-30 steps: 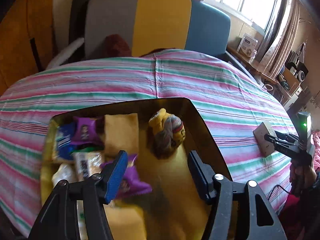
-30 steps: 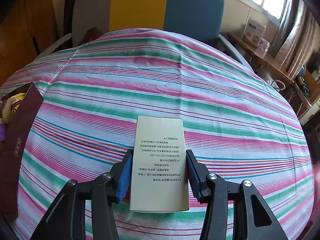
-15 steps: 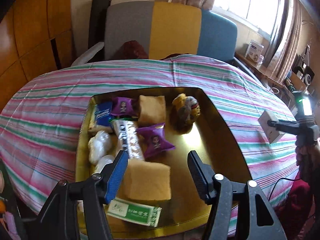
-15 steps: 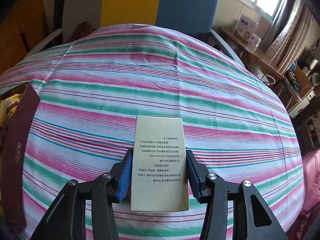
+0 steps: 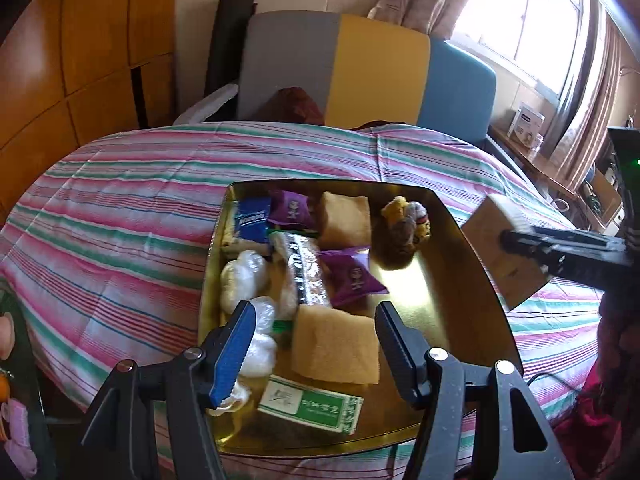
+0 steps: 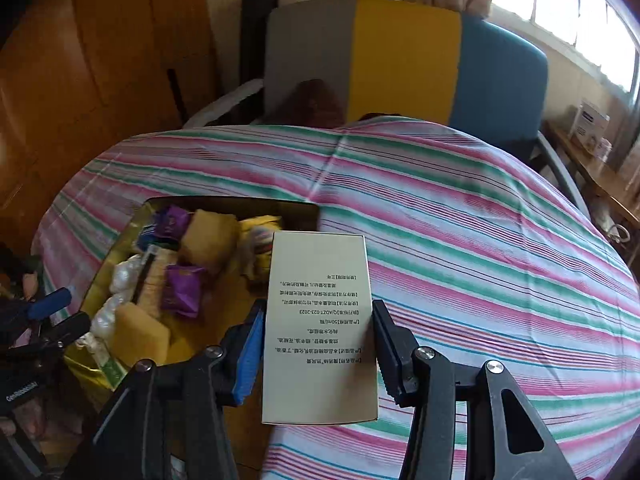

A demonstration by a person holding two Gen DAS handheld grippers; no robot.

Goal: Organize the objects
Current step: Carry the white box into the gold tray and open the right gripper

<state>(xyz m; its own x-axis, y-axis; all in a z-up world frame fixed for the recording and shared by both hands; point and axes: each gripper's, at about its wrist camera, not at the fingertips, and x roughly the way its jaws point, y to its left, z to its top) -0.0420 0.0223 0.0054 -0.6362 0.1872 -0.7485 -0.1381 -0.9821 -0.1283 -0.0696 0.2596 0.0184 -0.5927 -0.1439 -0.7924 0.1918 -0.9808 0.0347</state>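
Note:
A gold tray sits on the striped tablecloth and holds purple snack packets, yellow cakes, white wrapped sweets, a blue packet, a green box and a small plush toy. My left gripper is open and empty above the tray's near end. My right gripper is shut on a cream printed box and holds it over the tray's right edge. The box also shows in the left wrist view.
The round table has a pink, green and white striped cloth. A grey, yellow and blue chair stands behind it. Wooden cabinets are at left. A side shelf with boxes is at right under the window.
My right gripper has carried the cream box left, from over the bare cloth to the tray's right edge. My left gripper has pulled back and risen, showing the whole tray.

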